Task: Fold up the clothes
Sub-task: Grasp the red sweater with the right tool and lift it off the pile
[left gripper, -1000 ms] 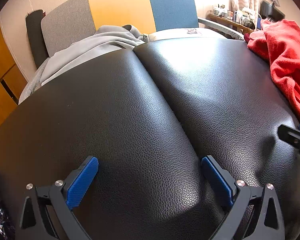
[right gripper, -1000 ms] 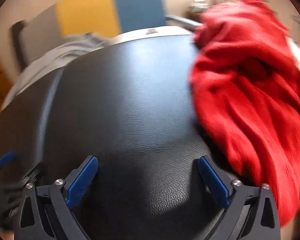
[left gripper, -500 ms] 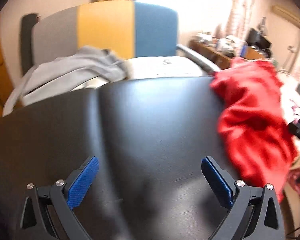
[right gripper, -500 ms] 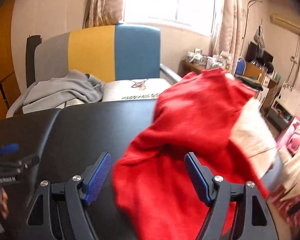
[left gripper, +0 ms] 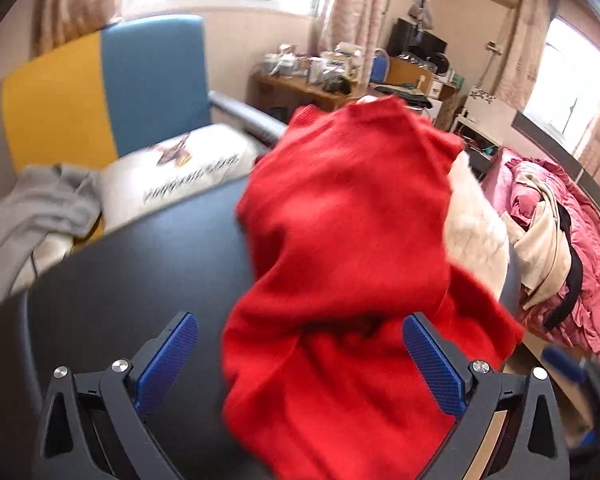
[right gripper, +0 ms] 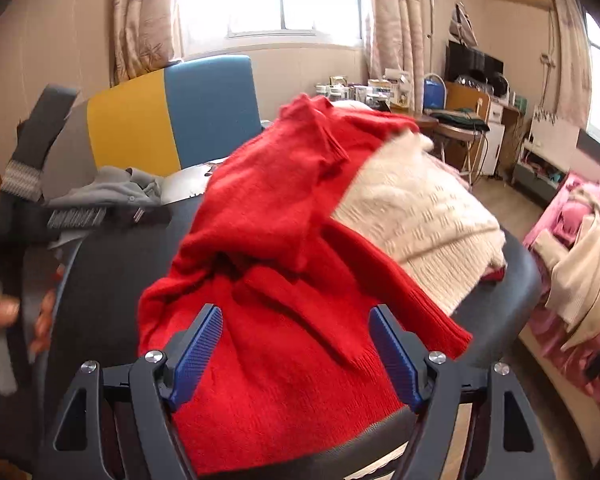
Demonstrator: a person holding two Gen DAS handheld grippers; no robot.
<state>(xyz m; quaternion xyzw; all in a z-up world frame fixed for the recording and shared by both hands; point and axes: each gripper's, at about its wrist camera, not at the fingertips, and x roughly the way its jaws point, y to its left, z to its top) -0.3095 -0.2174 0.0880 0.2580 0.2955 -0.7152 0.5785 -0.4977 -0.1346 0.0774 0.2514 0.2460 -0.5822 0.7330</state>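
Right wrist view: we see our right gripper spread wide over the red sweater, holding nothing. Our left gripper gapes likewise; bare black table lies leftward.

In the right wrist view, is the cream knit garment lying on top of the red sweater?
No: the red sweater drapes over the cream knit garment, covering its near edge on the black surface.

Home bedroom: pink bedding, curtained window, cluttered desk.

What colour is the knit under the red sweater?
Cream, with a cable-like texture: cream knit, partly under the red sweater. Clearest in the right wrist view.
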